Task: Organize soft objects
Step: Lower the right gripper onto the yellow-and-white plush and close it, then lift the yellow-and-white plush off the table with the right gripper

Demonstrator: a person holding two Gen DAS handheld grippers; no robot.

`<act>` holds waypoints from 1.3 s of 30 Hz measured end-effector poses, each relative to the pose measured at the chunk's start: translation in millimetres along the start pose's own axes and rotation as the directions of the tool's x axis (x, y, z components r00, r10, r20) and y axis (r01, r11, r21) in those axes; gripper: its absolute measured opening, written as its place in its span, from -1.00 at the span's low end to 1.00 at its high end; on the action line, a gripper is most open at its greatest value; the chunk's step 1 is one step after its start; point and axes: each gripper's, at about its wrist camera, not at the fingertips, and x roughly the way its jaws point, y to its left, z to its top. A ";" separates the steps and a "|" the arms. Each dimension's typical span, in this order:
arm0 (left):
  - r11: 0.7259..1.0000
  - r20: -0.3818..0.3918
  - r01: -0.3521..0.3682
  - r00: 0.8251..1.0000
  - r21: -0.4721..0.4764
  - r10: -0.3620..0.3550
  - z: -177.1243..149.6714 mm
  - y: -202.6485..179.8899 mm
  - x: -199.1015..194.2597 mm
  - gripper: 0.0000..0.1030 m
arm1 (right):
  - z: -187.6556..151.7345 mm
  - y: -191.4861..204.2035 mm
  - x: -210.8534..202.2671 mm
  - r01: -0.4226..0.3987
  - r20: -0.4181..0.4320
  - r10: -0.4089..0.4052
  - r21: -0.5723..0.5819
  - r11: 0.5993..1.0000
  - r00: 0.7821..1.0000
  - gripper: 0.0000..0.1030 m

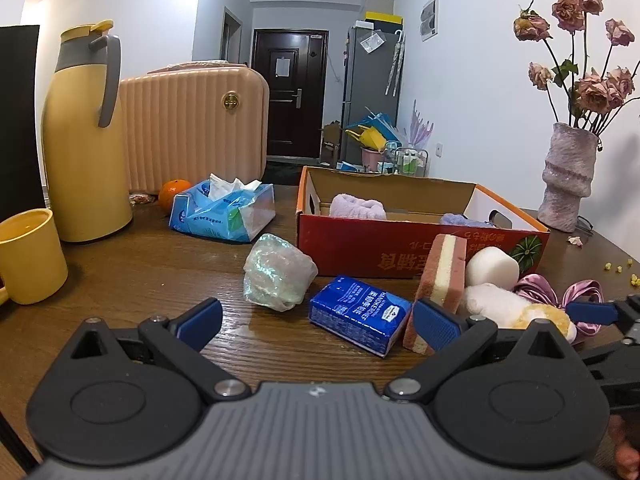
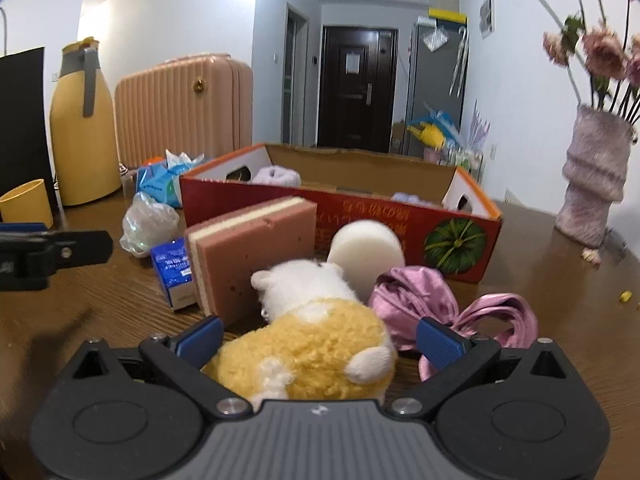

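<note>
Two grippers over a crowded wooden table (image 1: 120, 264), and plenty to snag. Right gripper (image 2: 318, 340) spread wide around the yellow-and-white plush toy (image 2: 308, 344), blue pads either side of the fluffy body but not yet pressing, by the look of it. Left gripper (image 1: 316, 320) equally wide and holding nothing, poised low over the blue tissue packet (image 1: 358, 314). Behind the plush, all bunched together: pink sponge (image 2: 256, 248) standing on edge, white foam cylinder (image 2: 366, 254) lying just beside it, pink satin ribbon (image 2: 416, 296) sprawled to the right, close against the right-hand pad. Red cardboard box (image 2: 340, 220) right behind the pile, already carrying a pale lilac fuzzy item (image 2: 278, 176) and something similar at the far end. Biggest risk, probably: closing on fur alone, so that the plush slips out on the lift. Next: catching a ribbon loop in the right pad and dragging the ribbon along. Also likely: nudging forward and toppling the upright sponge onto the packet or rolling the foam away. Crinkled plastic bag (image 1: 278, 272) and open tissue pack (image 1: 224, 208) well clear to the left; yellow mug (image 1: 30, 254) and yellow thermos (image 1: 84, 136) farther left still, only at risk from a wide left swing. Vase of dried roses (image 1: 568, 176) near the box's right end, vulnerable to a high, careless carry.
</note>
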 end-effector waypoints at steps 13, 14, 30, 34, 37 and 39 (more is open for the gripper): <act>1.000 -0.003 0.015 1.000 -0.002 -0.015 0.3 0.4 -0.8 1.00 | 0.2 -13.9 18.4 -0.076 -0.095 0.088 0.121 0.990 0.992 0.62; 1.000 -0.003 0.015 1.000 -0.003 -0.015 0.3 0.4 -0.9 1.00 | 0.0 -14.5 17.6 -0.078 -0.091 0.089 0.123 0.989 0.992 0.59; 1.000 -0.004 0.017 1.000 -0.005 -0.017 0.0 0.6 -0.6 1.00 | 7.3 -21.1 -10.6 -0.072 0.054 0.065 0.130 0.989 0.996 0.22; 1.000 -0.005 0.017 1.000 -0.004 -0.017 -0.2 0.5 -0.5 1.00 | 10.1 -26.3 -18.2 -0.064 0.094 0.050 0.144 0.988 0.994 0.22; 1.000 -0.007 0.017 1.000 -0.004 -0.017 -0.7 1.1 -0.1 1.00 | 11.6 -29.5 -21.6 -0.057 0.112 0.040 0.152 0.987 0.993 0.22; 1.000 -0.008 0.015 1.000 -0.003 -0.015 -0.8 1.1 0.4 1.00 | 12.6 -31.7 -23.7 -0.054 0.124 0.034 0.157 0.986 0.992 0.22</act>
